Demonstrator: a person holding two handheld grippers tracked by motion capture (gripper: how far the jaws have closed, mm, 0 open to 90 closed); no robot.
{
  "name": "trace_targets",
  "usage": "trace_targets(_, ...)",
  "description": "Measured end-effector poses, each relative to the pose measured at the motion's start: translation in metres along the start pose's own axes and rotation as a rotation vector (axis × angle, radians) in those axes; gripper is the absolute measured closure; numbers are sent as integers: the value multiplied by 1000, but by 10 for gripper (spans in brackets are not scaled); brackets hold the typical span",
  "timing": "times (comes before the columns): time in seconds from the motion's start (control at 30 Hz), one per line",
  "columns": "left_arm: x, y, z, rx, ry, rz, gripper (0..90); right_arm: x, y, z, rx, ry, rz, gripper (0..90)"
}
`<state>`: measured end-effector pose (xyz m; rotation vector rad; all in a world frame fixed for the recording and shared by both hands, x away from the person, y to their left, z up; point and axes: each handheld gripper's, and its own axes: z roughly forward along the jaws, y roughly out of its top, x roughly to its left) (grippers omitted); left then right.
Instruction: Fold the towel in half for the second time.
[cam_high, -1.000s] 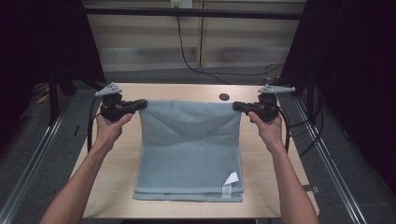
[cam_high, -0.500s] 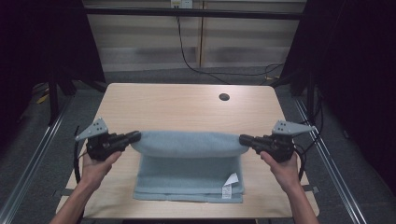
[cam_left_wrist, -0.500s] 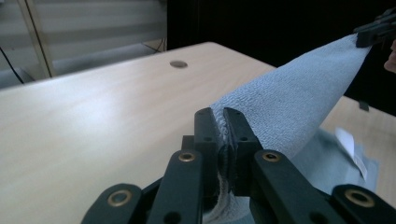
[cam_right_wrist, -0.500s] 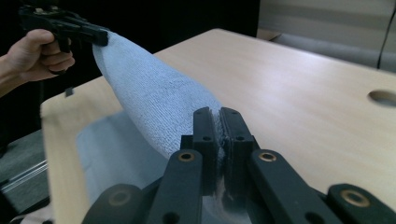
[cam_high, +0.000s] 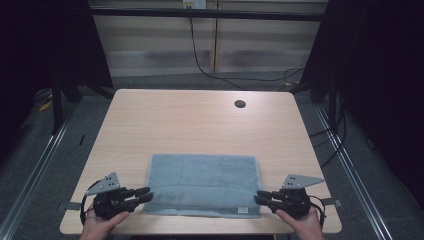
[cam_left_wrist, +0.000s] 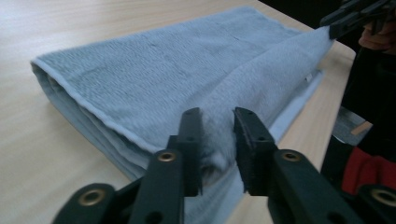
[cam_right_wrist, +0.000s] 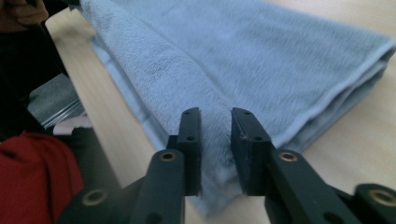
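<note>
With the towel (cam_high: 202, 184) folded at six o'clock, both jaws just opening around its corners, left gripper (cam_high: 142, 195) and right gripper (cam_high: 261, 196) released, we judge withdrawal next.

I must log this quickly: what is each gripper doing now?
Left gripper: jaws just opening, towel corner between them, grip released.
Right gripper: same, opening at the other corner.

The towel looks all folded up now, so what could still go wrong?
The left gripper and right gripper have just been opening, yet a towel corner sits between each pair of jaws. If fluffy fabric snags on a jaw as the hands pull away, the top layer could drag and undo the fold. The towel also lies close to the table's near edge, so a tug toward the person might pull it off.
</note>
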<state>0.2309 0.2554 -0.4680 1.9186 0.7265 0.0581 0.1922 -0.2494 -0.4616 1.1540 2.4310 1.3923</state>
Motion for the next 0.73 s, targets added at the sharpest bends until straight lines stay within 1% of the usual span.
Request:
trace_targets(0.03, -1, 1, -4, -20, 3, -4, 709, 1, -3, -1, 4, 2, -2, 700)
trace_targets(0.07, 0, 2, -5, -34, -4, -12, 678, 2, -5, -5, -1, -11, 3, 679)
trace_targets(0.1, 3, 4, -7, -45, -5, -19, 642, 2, -5, -7, -15, -20, 6, 681)
trace_targets(0.13, 6, 7, -7, -57, 20, -27, 621, 0, -4, -11, -34, -23, 7, 676)
trace_targets(0.17, 12, 12, -5, -56, 42, -29, 620, -3, -1, -14, -59, -23, 20, 669)
trace_targets(0.2, 20, 17, -3, -50, 68, -21, 614, -7, 3, -17, -81, -30, 28, 662)
trace_targets(0.27, 30, 25, 3, -36, 97, -40, 580, -15, 12, -18, -108, -56, 29, 631)
trace_targets(0.3, 39, 31, 7, -27, 115, -57, 559, -19, 16, -18, -120, -63, 39, 611)
trace_targets(0.33, 45, 36, 10, -24, 154, -86, 539, -26, 21, -16, -130, -68, 50, 589)
trace_targets(0.37, 48, 40, 12, -26, 171, -122, 519, -32, 26, -14, -134, -88, 51, 565)
trace_targets(0.4, 51, 44, 15, -23, 165, -157, 500, -36, 29, -12, -142, -111, 62, 540)
trace_targets(0.43, 52, 47, 17, -26, 198, -136, 489, -42, 32, -10, -149, -130, 75, 528)
trace_targets(0.47, 53, 47, 18, -36, 217, -119, 477, -48, 34, -7, -158, -150, 88, 518)
trace_targets(0.5, 57, 45, 19, -37, 223, -111, 457, -51, 34, -5, -168, -170, 91, 497)
trace_targets(0.53, 60, 43, 19, -35, 238, -106, 436, -55, 33, -2, -175, -191, 101, 475)
trace_targets(0.57, 64, 37, 19, -32, 269, -101, 410, -57, 31, -1, -174, -200, 105, 459)
trace_targets(0.6, 67, 34, 18, -22, 283, -99, 383, -59, 28, 1, -174, -222, 114, 435)
trace_targets(0.63, 71, 31, 16, -19, 318, -96, 358, -59, 26, 2, -168, -227, 116, 434)
trace_targets(0.67, 73, 29, 15, -30, 326, -113, 302, -59, 23, 3, -163, -221, 117, 427)
trace_targets(0.7, 77, 26, 12, -33, 317, -136, 280, -59, 21, 3, -161, -218, 119, 414)
trace_targets(0.73, 78, 24, 11, -33, 318, -138, 277, -59, 19, 2, -159, -218, 124, 396)
